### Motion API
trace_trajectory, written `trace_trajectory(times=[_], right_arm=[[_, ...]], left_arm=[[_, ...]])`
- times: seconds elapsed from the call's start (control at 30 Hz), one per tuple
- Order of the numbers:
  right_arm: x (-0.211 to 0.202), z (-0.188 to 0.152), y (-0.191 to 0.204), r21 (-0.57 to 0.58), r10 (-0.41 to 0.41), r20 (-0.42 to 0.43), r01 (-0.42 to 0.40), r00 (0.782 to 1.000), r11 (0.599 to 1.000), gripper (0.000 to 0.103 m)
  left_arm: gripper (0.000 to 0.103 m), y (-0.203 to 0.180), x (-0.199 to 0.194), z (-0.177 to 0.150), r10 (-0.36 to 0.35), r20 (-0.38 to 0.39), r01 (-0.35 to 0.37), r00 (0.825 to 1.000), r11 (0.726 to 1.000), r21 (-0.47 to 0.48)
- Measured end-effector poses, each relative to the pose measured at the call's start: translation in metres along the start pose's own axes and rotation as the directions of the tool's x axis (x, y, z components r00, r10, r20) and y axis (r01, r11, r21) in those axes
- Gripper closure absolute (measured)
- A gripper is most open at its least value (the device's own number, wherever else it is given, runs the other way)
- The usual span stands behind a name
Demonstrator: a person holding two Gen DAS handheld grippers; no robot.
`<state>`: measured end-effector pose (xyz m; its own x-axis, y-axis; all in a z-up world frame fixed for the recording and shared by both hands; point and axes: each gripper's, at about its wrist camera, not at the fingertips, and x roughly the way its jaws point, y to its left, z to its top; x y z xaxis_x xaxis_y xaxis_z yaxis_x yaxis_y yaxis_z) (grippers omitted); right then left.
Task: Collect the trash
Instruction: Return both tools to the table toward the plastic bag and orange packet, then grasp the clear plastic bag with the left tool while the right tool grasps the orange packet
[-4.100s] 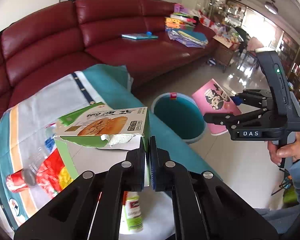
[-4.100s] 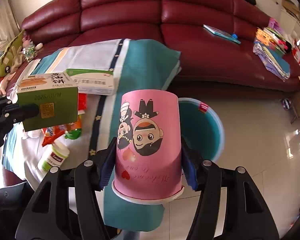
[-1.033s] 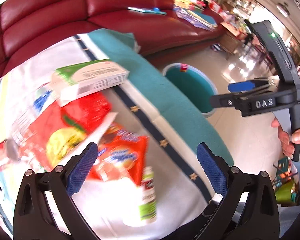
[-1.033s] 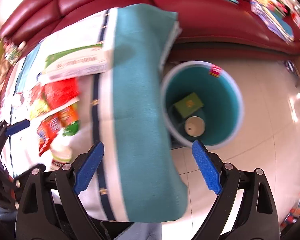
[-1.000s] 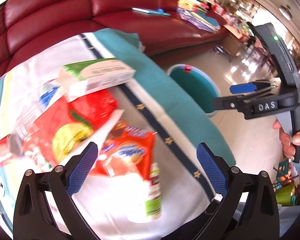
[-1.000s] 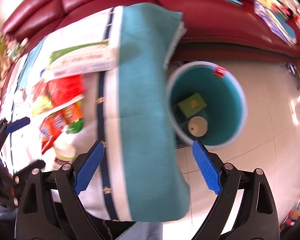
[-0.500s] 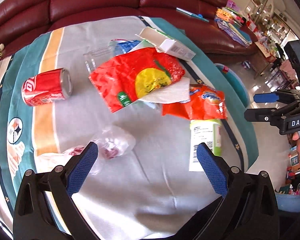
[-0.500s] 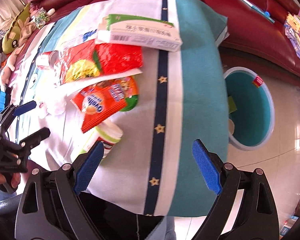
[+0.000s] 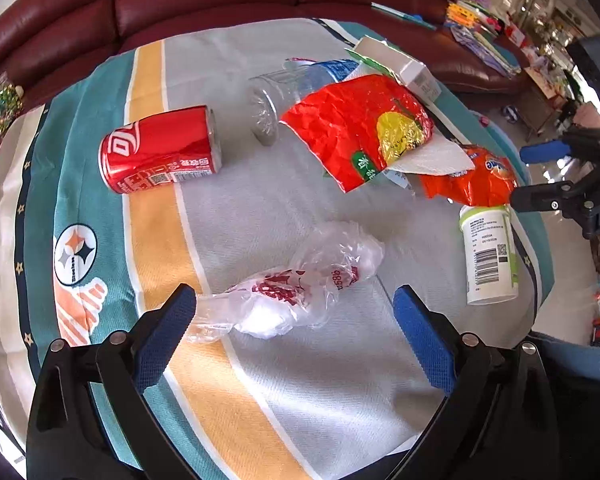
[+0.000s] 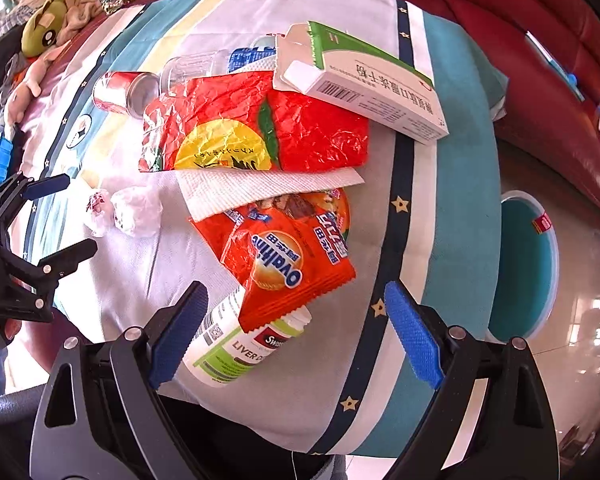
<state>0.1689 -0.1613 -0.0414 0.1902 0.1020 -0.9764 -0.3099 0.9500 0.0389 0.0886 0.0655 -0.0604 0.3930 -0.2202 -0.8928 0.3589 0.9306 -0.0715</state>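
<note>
Because the left gripper hangs spread wide and empty over the crumpled plastic bag, a careless close could pinch the tablecloth w/ the film and drag everything on it. The right gripper, also wide apart and holding nothing, sits over the orange snack packet, which lies on the white supplement bottle; grabbing the packet may roll that bottle off the near edge, which looks close. The left wrist view alone shows the red can in full and the clear bottle's base at the far side. Only the right view shows the teal bin on the floor at right, its contents hidden, plus the green-white carton resting partly on the red foil wrapper.
</note>
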Motion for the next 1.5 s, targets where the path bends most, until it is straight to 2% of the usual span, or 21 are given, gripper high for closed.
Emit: trace_trajectory(times=[0.13, 0.3, 0.43, 0.5, 0.53, 0.6, 0.67, 0.73, 0.77, 0.83, 1.0, 1.37, 1.5], right_arm=[[0.012, 0.011, 0.005, -0.032, -0.012, -0.027, 0.011, 1.0, 0.999, 0.017], [0.03, 0.018, 0.003, -0.039, -0.026, -0.071, 0.023, 0.997, 0.999, 0.017], [0.037, 0.02, 0.004, -0.046, -0.016, -0.072, 0.012, 0.997, 0.999, 0.018], [0.036, 0.021, 0.007, -0.059, -0.01, -0.062, 0.006, 0.998, 0.998, 0.031], [0.036, 0.02, 0.01, -0.066, -0.003, -0.066, -0.001, 0.998, 0.998, 0.046], [0.035, 0.018, 0.013, -0.073, 0.001, -0.062, -0.006, 0.998, 0.997, 0.055], [0.031, 0.017, 0.018, -0.085, 0.005, -0.051, -0.01, 0.999, 0.996, 0.063], [0.026, 0.016, 0.022, -0.087, 0.017, -0.042, -0.02, 0.999, 0.996, 0.072], [0.023, 0.016, 0.024, -0.091, 0.021, -0.036, -0.024, 0.999, 0.996, 0.075], [0.015, 0.014, 0.029, -0.099, 0.035, -0.019, -0.037, 0.999, 0.994, 0.075], [-0.003, 0.01, 0.033, -0.105, 0.057, 0.018, -0.055, 0.998, 0.993, 0.08], [-0.024, -0.003, 0.017, -0.074, 0.072, 0.072, -0.067, 0.995, 0.995, 0.081], [-0.033, -0.007, 0.007, -0.058, 0.06, 0.097, -0.055, 0.993, 0.997, 0.081]], left_arm=[[0.004, -0.009, 0.015, 0.004, 0.022, -0.022, -0.02, 1.0, 0.995, 0.094], [0.005, -0.002, 0.031, 0.006, -0.003, -0.047, 0.008, 0.999, 0.994, 0.105], [0.016, -0.001, 0.035, 0.001, -0.003, -0.061, 0.009, 0.998, 0.994, 0.104], [0.017, -0.003, 0.037, -0.003, 0.01, -0.068, -0.003, 0.998, 0.994, 0.108], [0.017, -0.004, 0.038, -0.005, 0.011, -0.068, -0.004, 0.998, 0.994, 0.107], [0.018, -0.004, 0.037, -0.006, 0.005, -0.064, 0.001, 0.998, 0.995, 0.103], [0.026, -0.003, 0.037, -0.006, -0.01, -0.062, 0.016, 0.998, 0.996, 0.089], [0.043, -0.001, 0.037, -0.005, -0.026, -0.071, 0.03, 0.997, 0.997, 0.065], [0.044, 0.0, 0.037, -0.005, -0.024, -0.07, 0.028, 0.997, 0.998, 0.056], [0.05, 0.001, 0.033, -0.007, -0.023, -0.063, 0.025, 0.998, 0.999, 0.036], [0.057, 0.004, 0.02, -0.012, -0.011, -0.041, 0.01, 0.999, 1.0, -0.024], [0.057, 0.005, -0.01, -0.018, 0.022, 0.001, -0.022, 1.0, 0.994, -0.103], [0.057, -0.002, -0.025, -0.014, 0.028, 0.035, -0.024, 0.999, 0.994, -0.104]])
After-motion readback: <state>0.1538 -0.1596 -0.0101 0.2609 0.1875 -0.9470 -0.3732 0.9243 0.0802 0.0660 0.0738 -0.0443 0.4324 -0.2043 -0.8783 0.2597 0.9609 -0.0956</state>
